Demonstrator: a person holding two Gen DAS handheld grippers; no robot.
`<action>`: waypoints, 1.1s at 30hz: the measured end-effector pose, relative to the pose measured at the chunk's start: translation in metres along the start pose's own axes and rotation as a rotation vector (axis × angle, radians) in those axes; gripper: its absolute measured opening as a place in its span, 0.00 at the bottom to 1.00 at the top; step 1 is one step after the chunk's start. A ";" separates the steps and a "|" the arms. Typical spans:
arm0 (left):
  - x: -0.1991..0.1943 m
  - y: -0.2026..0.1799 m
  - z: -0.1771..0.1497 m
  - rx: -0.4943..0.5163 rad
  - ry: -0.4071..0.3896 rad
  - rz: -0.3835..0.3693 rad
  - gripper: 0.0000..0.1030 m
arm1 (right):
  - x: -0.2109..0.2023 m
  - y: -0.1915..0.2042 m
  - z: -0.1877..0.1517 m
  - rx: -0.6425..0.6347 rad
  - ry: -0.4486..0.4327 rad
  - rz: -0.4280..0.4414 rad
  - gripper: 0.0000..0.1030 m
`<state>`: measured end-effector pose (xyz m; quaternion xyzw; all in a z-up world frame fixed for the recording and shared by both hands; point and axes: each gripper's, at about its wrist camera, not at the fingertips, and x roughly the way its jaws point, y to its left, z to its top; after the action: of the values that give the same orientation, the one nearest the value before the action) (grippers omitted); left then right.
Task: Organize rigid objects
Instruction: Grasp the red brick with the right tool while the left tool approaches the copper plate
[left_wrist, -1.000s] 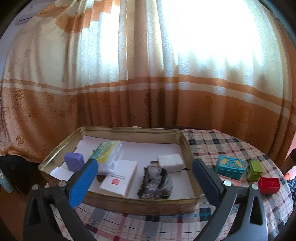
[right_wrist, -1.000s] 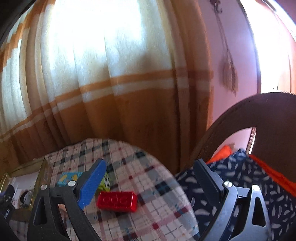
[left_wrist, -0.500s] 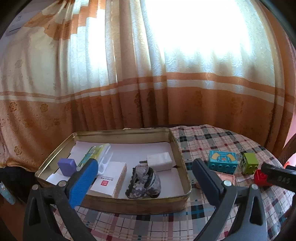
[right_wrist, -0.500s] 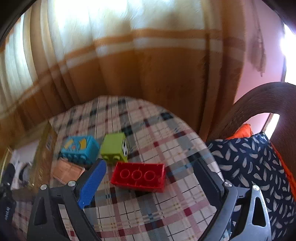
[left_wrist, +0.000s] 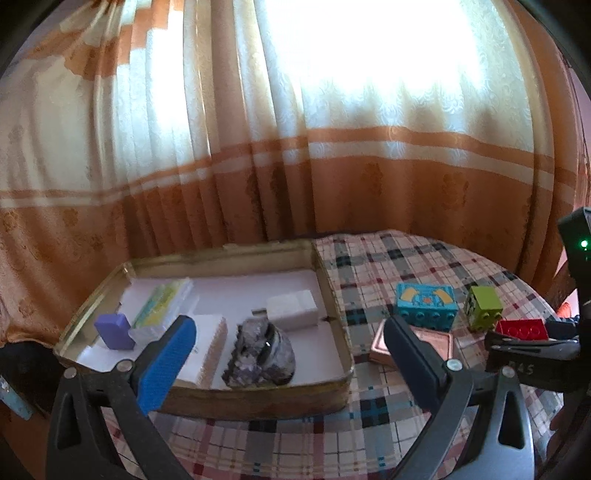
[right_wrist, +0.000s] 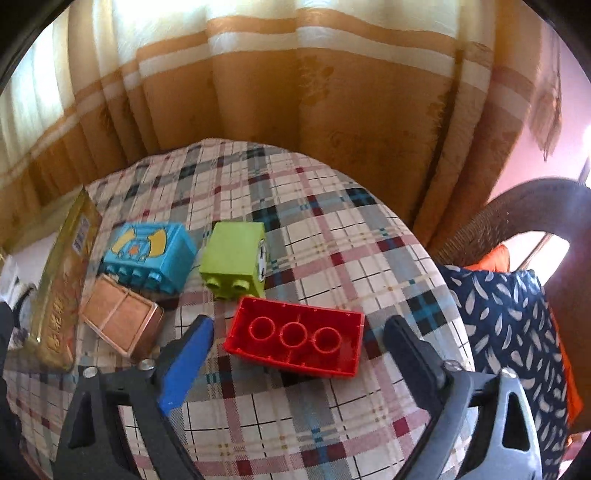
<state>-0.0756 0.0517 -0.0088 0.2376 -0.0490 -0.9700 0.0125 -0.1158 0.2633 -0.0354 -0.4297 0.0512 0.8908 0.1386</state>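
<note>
Hovering our right gripper (right_wrist: 295, 343) over the red rectangular plastic brick (right_wrist: 294, 341), jaws spread wide and straddling it, not touching. Brick lies studs-down, hollow underside up, on the plaid-cloth surface (right_wrist: 332, 229). Just behind it we see the lime-green cube block (right_wrist: 234, 253) and, left of that, the blue printed plastic block (right_wrist: 149, 256), both tipped on their sides. A copper-pink flat square case (right_wrist: 122, 315) sits just in front of the blue block, near the outer wall of the gold metal tin tray (right_wrist: 61, 291).

Our left gripper (left_wrist: 288, 354) is also wide open and empty, held in front of the tray. Inside the tray: a purple small block (left_wrist: 113, 330), a yellow-green clear-wrapped packet (left_wrist: 162, 304), a white charger plug (left_wrist: 292, 314), a white flat box (left_wrist: 205, 349) and a grey-purple hair claw clip (left_wrist: 260, 356), all apart from the gripper.
</note>
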 end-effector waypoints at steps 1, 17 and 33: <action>0.002 0.001 -0.001 -0.007 0.018 -0.009 1.00 | -0.001 0.001 0.000 -0.009 -0.008 -0.007 0.77; 0.003 -0.036 -0.003 0.079 0.057 -0.111 1.00 | -0.047 -0.038 -0.015 0.194 -0.270 0.086 0.69; 0.061 -0.120 0.006 0.337 0.253 -0.169 0.99 | -0.065 -0.052 -0.021 0.252 -0.382 0.077 0.69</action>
<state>-0.1322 0.1691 -0.0438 0.3595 -0.1880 -0.9082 -0.1027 -0.0466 0.2954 0.0038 -0.2303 0.1515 0.9471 0.1643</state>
